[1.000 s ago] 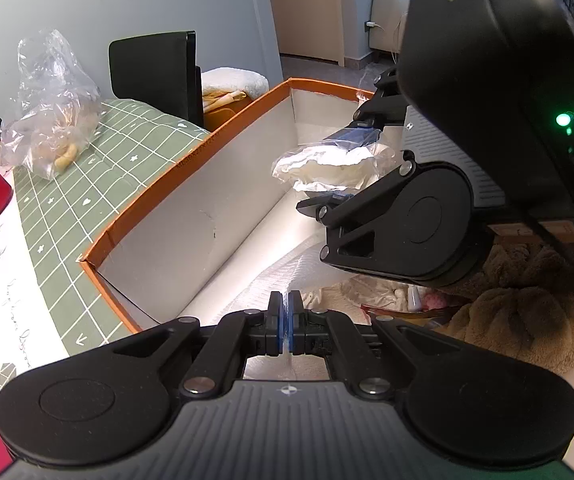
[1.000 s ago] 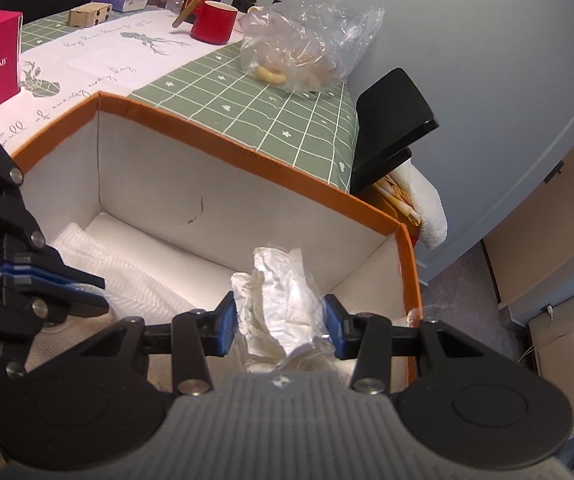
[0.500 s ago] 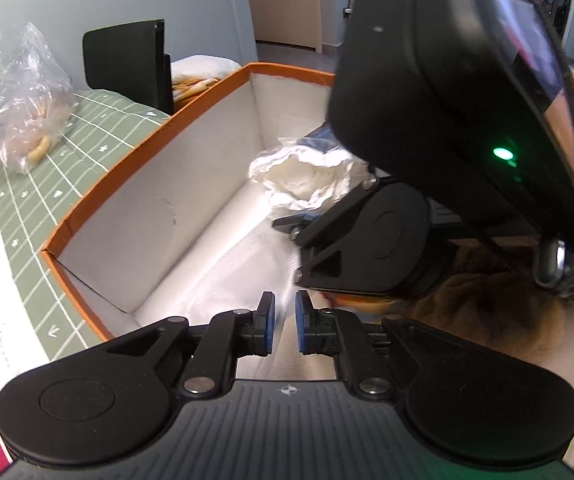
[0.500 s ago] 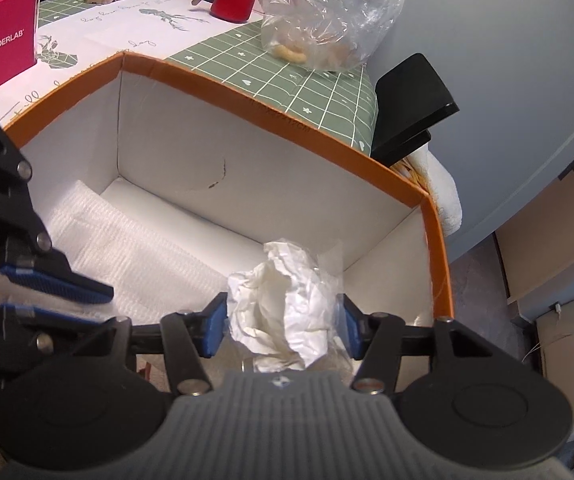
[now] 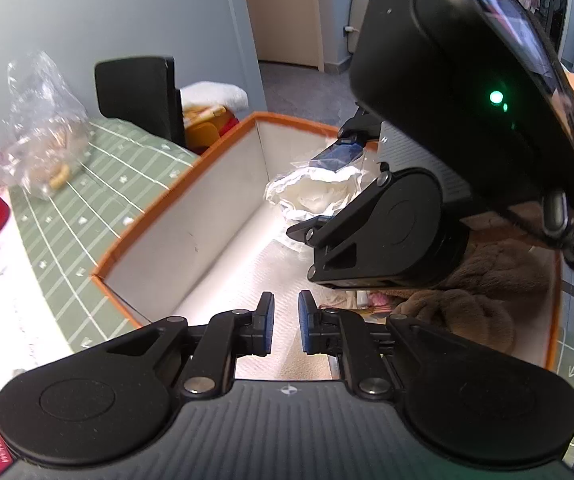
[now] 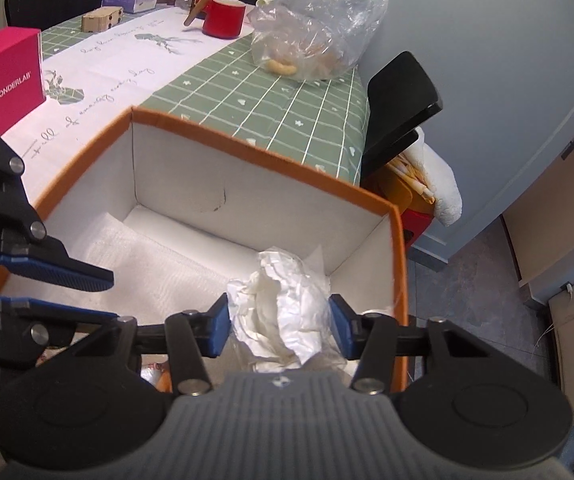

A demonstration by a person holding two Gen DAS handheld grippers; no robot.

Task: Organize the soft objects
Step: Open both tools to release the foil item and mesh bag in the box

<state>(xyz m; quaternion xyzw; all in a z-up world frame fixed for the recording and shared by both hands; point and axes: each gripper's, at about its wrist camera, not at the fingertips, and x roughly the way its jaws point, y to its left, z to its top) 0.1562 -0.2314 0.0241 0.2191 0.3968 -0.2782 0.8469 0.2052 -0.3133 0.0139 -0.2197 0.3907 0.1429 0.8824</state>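
Observation:
My right gripper (image 6: pixel 278 308) hangs over the far right corner of the orange-rimmed box (image 6: pixel 247 148), its jaws closing on a crumpled white bundle in clear plastic (image 6: pixel 283 312). Both blue pads touch the bundle, which hangs clear of the box floor. In the left wrist view the same bundle (image 5: pixel 311 196) sits between the right gripper's (image 5: pixel 319 196) fingers. My left gripper (image 5: pixel 285 312) is over the box's near side, its jaws opening with nothing between them. A white padded sheet (image 6: pixel 147 264) lies on the box floor, and a brown plush (image 5: pixel 467 312) lies in the near part.
The box stands against a table with a green checked cloth (image 6: pixel 271 92). On the table are a clear plastic bag of snacks (image 6: pixel 311 44), a red mug (image 6: pixel 223 18), a pink carton (image 6: pixel 7 76) and bottles. A black chair (image 6: pixel 403 96) stands behind the box.
The left jaws went from shut to slightly parted. Both grippers rose above the box. The bundle spread wider between the right pads, then was squeezed again.

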